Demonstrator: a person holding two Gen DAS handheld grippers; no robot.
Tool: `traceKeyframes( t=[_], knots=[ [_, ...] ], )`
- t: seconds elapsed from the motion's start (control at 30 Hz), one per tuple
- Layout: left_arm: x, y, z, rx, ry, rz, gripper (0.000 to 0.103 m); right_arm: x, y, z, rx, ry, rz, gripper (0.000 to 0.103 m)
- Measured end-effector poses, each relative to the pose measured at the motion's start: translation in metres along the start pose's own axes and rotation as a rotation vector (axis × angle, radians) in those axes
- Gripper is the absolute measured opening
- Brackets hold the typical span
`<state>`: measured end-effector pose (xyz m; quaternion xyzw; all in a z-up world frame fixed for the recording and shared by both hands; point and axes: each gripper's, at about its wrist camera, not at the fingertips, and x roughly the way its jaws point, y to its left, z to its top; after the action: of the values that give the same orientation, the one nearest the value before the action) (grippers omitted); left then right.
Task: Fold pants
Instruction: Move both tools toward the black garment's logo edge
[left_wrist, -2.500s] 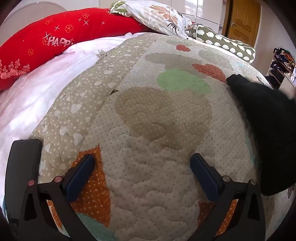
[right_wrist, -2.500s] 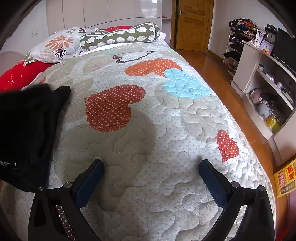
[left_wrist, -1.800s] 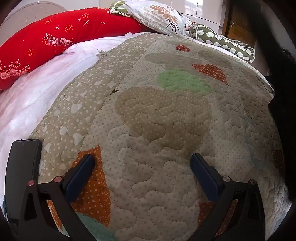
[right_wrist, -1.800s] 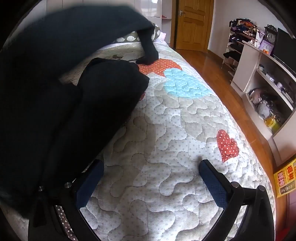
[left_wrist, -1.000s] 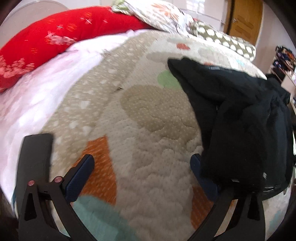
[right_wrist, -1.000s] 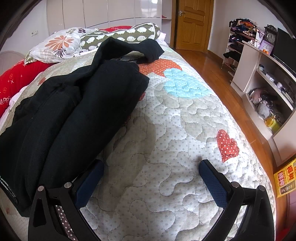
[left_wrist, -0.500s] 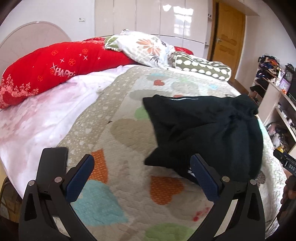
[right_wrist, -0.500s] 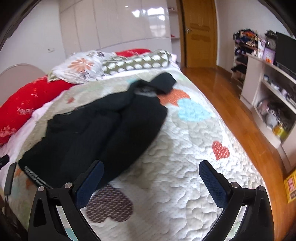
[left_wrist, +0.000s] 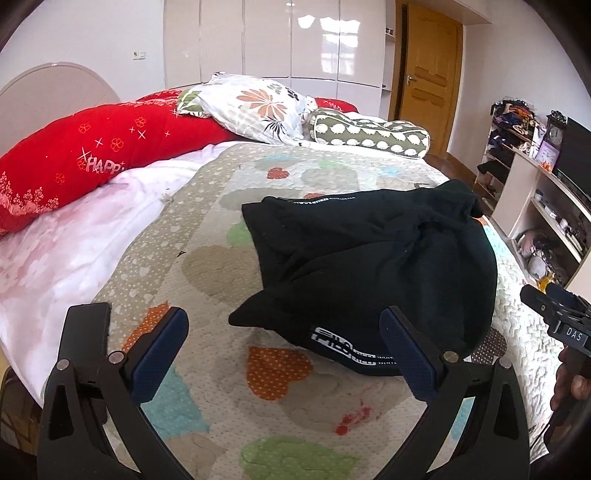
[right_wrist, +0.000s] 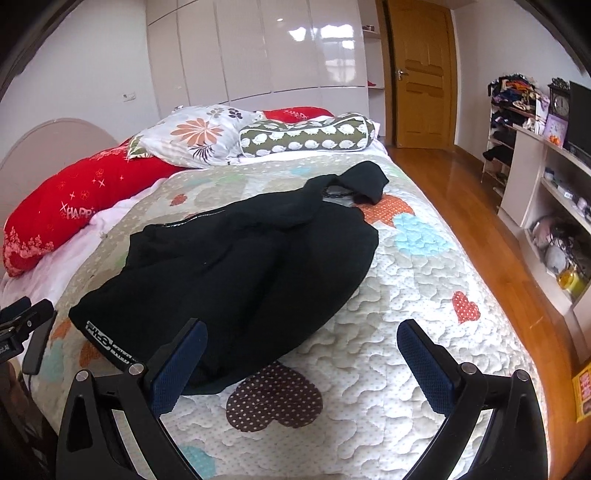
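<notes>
One pair of black pants (right_wrist: 240, 273) on the quilted bed (right_wrist: 388, 332), rumpled, long axis from near-left waistband to far-right cuffs. Legs bunched, hard to separate. Three pillows at the far end. Left claw (left_wrist: 284, 354) and right claw (right_wrist: 301, 363) both spread wide, empty, above the bed.

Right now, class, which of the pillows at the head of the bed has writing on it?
The long red pillow, lettered "HAPP" with sparkles. The white floral pillow and the green sheep-print bolster show patterns only.

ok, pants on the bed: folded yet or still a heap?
Not folded. The black pants lie in a rumpled heap on the quilt, one end bunched up near the pillows; both tools open, neither holding fabric.
</notes>
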<state>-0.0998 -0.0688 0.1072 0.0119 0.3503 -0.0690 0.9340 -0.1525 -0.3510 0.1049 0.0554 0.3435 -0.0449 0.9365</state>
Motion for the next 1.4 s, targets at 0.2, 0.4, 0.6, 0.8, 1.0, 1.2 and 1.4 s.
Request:
traceKeyframes(
  t=[0.2, 0.4, 0.6, 0.8, 1.0, 1.2, 1.4],
  knots=[
    [0.001, -0.005, -0.001, 0.003, 0.005, -0.004, 0.103, -0.001, 0.006, -0.001, -0.017, 0.004, 0.004, 0.103],
    [0.003, -0.007, -0.002, 0.002, 0.011, -0.006, 0.103, 0.002, 0.007, -0.004, -0.021, 0.015, 0.004, 0.103],
    [0.008, -0.008, -0.004, -0.001, 0.026, -0.01, 0.103, 0.005, 0.005, -0.005, -0.018, 0.021, 0.007, 0.103],
    [0.013, -0.008, -0.005, -0.002, 0.038, -0.01, 0.103, 0.015, 0.002, -0.009, -0.015, 0.051, 0.003, 0.103],
    [0.021, -0.006, -0.007, -0.009, 0.054, -0.009, 0.103, 0.023, -0.002, -0.01, -0.006, 0.066, 0.003, 0.103],
    [0.029, -0.007, -0.009, -0.012, 0.071, -0.01, 0.103, 0.033, -0.003, -0.01, -0.008, 0.083, 0.001, 0.103],
    [0.036, -0.003, -0.012, -0.023, 0.093, -0.022, 0.103, 0.045, -0.009, -0.011, -0.001, 0.107, -0.008, 0.103]
  ],
)
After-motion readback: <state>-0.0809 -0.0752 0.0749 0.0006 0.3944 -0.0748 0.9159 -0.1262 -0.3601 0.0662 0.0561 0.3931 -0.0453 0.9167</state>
